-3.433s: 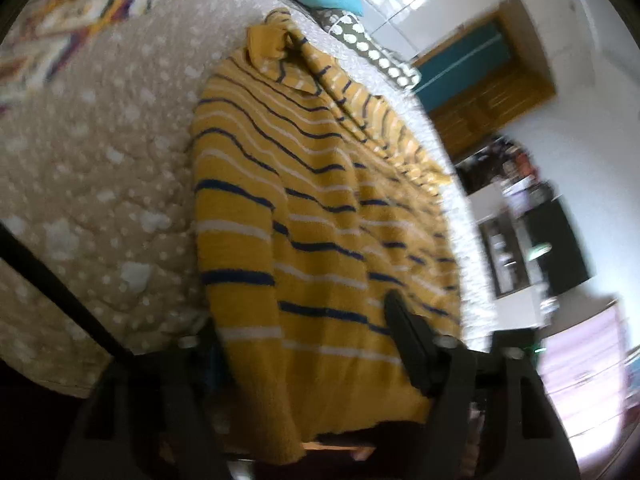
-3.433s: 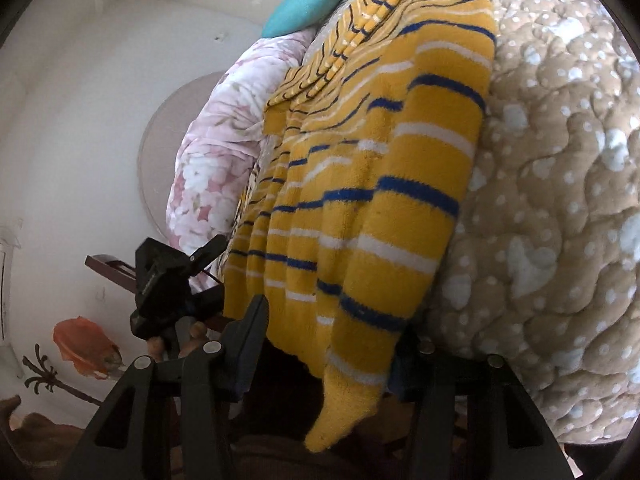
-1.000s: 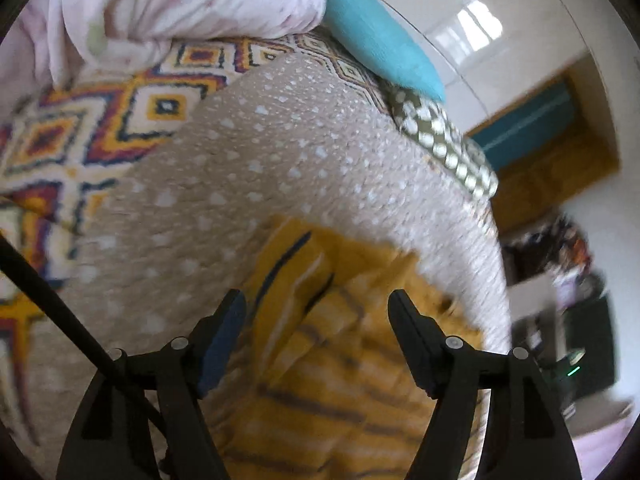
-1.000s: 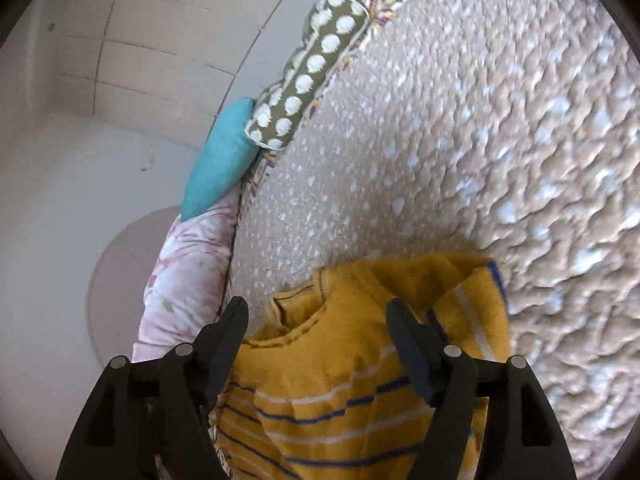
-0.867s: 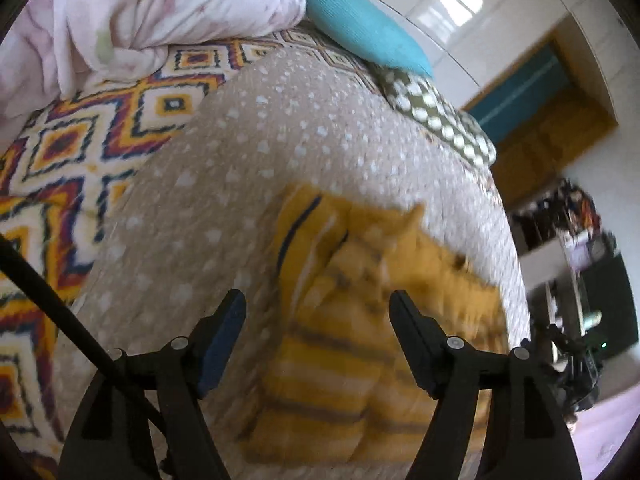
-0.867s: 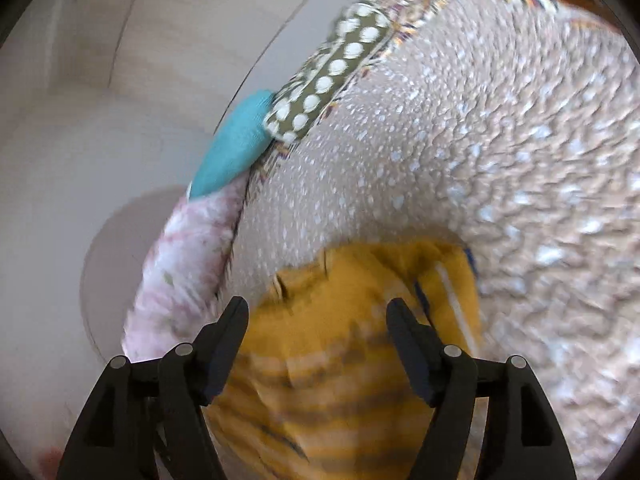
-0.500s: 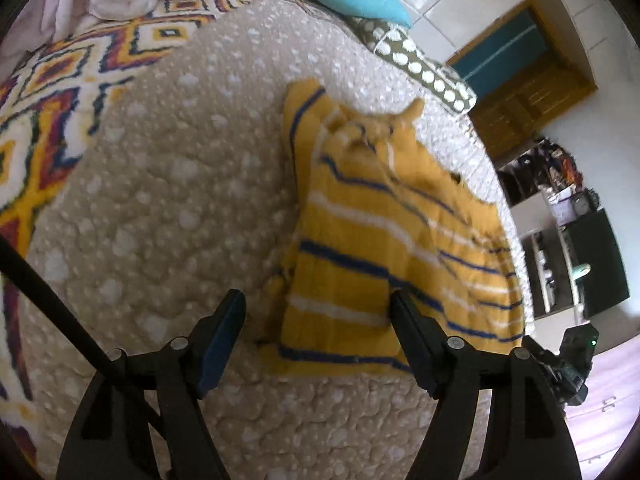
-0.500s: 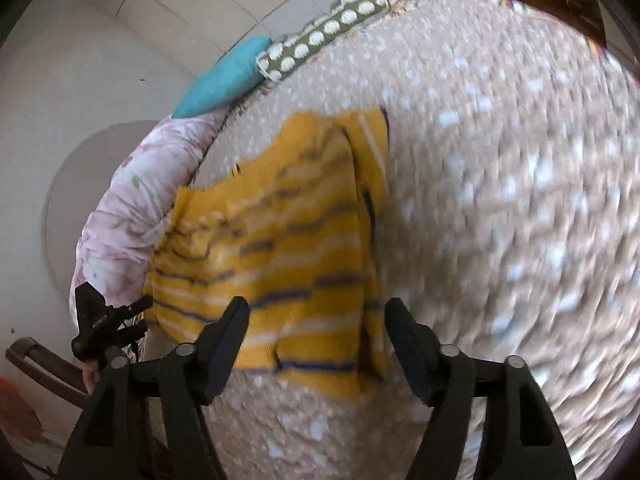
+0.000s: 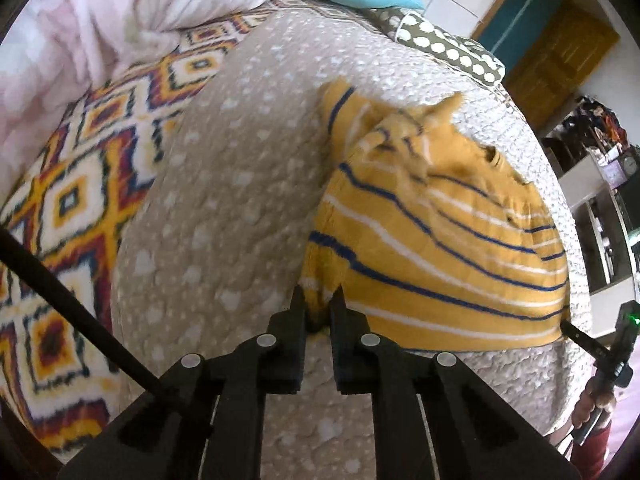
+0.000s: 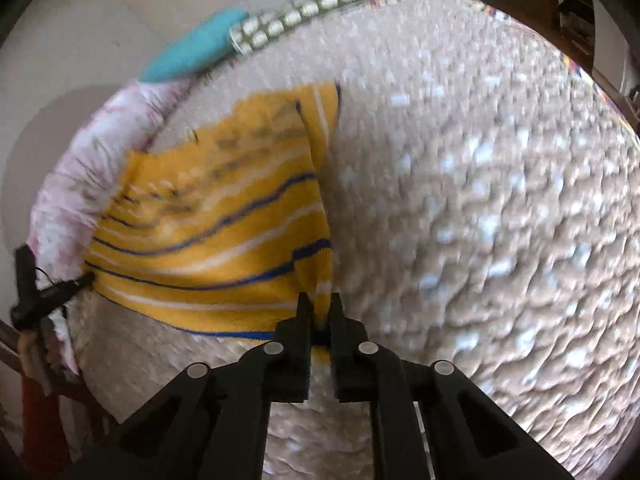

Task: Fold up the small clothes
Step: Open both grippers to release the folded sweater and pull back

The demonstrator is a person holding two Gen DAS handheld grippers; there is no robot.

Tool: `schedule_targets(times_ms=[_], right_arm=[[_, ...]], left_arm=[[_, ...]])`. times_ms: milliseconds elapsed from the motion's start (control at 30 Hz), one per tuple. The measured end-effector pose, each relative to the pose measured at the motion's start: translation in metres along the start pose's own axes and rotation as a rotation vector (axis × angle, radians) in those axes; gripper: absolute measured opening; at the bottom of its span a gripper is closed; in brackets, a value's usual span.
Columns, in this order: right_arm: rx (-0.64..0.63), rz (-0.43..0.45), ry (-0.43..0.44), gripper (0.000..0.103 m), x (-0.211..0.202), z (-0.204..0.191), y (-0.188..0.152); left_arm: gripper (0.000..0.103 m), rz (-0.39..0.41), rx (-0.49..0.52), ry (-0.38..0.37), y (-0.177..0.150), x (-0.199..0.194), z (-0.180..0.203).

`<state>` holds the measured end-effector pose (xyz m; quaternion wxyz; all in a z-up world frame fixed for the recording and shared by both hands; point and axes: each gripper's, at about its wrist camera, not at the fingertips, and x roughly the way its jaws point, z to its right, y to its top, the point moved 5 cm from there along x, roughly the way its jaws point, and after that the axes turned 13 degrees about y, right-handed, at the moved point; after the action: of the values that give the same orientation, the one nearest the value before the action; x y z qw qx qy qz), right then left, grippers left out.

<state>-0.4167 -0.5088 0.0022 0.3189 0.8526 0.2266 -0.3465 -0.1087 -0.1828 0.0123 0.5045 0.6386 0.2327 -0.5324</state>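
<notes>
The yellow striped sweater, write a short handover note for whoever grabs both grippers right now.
Left gripper: shut on the near left bottom corner of the sweater.
Right gripper: shut on the near right bottom corner.
The sweater lies spread on the beige dotted quilt, neck end bunched toward the pillows.
Done: laid out, both corners pinched.
Left: probably carry the hem toward the neck, then finish the fold.

Each wrist camera looks forward along its fingers (image 9: 298, 308), close over the bed (image 9: 224, 208). Both views share the sweater (image 9: 436, 240) ahead of the fingers (image 10: 304, 312), seen from opposite hem corners.
</notes>
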Motion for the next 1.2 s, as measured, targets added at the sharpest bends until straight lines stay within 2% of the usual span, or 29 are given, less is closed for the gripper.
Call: schedule_targets(times_ms=[33,67,133,200,267,333,367,433,533,600,633,700,733,767,800,833,867,900,933,967,1000,1067,1200], right_arm=[[-0.005,0.011,-0.007,0.015,-0.002,-0.001,-0.001],[-0.006,0.024,-0.009,0.023,-0.005,-0.002,-0.002],[-0.006,0.05,-0.028,0.027,-0.019,-0.006,-0.002],[-0.052,0.086,-0.074,0.028,-0.038,-0.013,-0.003],[-0.096,0.118,-0.105,0.031,-0.051,-0.023,-0.003],[-0.136,0.172,-0.098,0.044,-0.062,-0.042,-0.002],[-0.15,0.19,-0.1,0.054,-0.061,-0.05,0.0],[-0.205,0.231,-0.105,0.058,-0.054,-0.075,0.002],[-0.281,0.153,-0.076,0.058,-0.023,-0.113,0.002],[-0.331,0.097,-0.067,0.058,0.0,-0.137,0.002],[-0.366,0.069,-0.06,0.058,0.014,-0.153,0.002],[-0.414,0.027,-0.044,0.058,0.038,-0.175,0.003],[-0.441,0.005,-0.038,0.058,0.054,-0.19,0.005],[-0.451,-0.007,-0.035,0.058,0.062,-0.197,0.005],[-0.462,-0.024,-0.027,0.058,0.075,-0.206,0.005],[-0.469,-0.04,-0.018,0.058,0.089,-0.214,0.004],[-0.476,-0.049,-0.015,0.058,0.098,-0.221,0.004],[-0.485,-0.055,-0.013,0.058,0.108,-0.229,0.007],[-0.496,-0.059,-0.018,0.058,0.119,-0.237,0.01],[-0.502,-0.063,-0.024,0.058,0.127,-0.24,0.013],[-0.507,-0.064,-0.039,0.054,0.141,-0.247,0.02],[-0.514,-0.067,-0.06,0.049,0.16,-0.254,0.032],[-0.596,-0.064,-0.189,0.047,0.215,-0.273,0.072]], left_arm=[[0.012,0.006,-0.011,0.004,-0.004,-0.001,-0.004],[0.012,0.017,-0.02,0.019,-0.008,-0.004,-0.01],[0.012,0.053,-0.02,0.058,-0.015,-0.013,-0.017],[0.021,0.105,-0.014,0.094,-0.022,-0.024,-0.023],[0.039,0.156,-0.019,0.095,-0.028,-0.032,-0.026],[0.042,0.197,-0.029,0.089,-0.033,-0.034,-0.025],[0.043,0.214,-0.028,0.084,-0.036,-0.033,-0.024],[0.043,0.228,-0.024,0.068,-0.043,-0.027,-0.017],[0.043,0.208,0.001,0.053,-0.048,-0.008,-0.003],[0.043,0.217,0.028,0.076,-0.043,-0.001,0.0],[0.042,0.232,0.042,0.104,-0.038,0.0,-0.002],[0.04,0.268,0.08,0.257,-0.021,0.004,-0.012],[0.031,0.303,0.074,0.354,-0.011,0.002,-0.023],[0.028,0.328,0.042,0.447,-0.001,-0.001,-0.038],[0.028,0.329,-0.009,0.464,0.005,-0.004,-0.051],[0.028,0.315,-0.093,0.418,0.009,-0.006,-0.065],[0.029,0.293,-0.205,0.311,0.01,-0.008,-0.08],[0.029,0.286,-0.277,0.215,0.009,-0.008,-0.086],[0.035,0.289,-0.334,0.115,0.007,-0.006,-0.089],[0.048,0.296,-0.343,0.081,0.004,-0.005,-0.087],[0.052,0.313,-0.335,0.067,0.002,-0.003,-0.085],[0.057,0.371,-0.288,0.067,-0.006,0.001,-0.077],[0.062,0.35,-0.285,-0.017,-0.008,0.01,-0.076]])
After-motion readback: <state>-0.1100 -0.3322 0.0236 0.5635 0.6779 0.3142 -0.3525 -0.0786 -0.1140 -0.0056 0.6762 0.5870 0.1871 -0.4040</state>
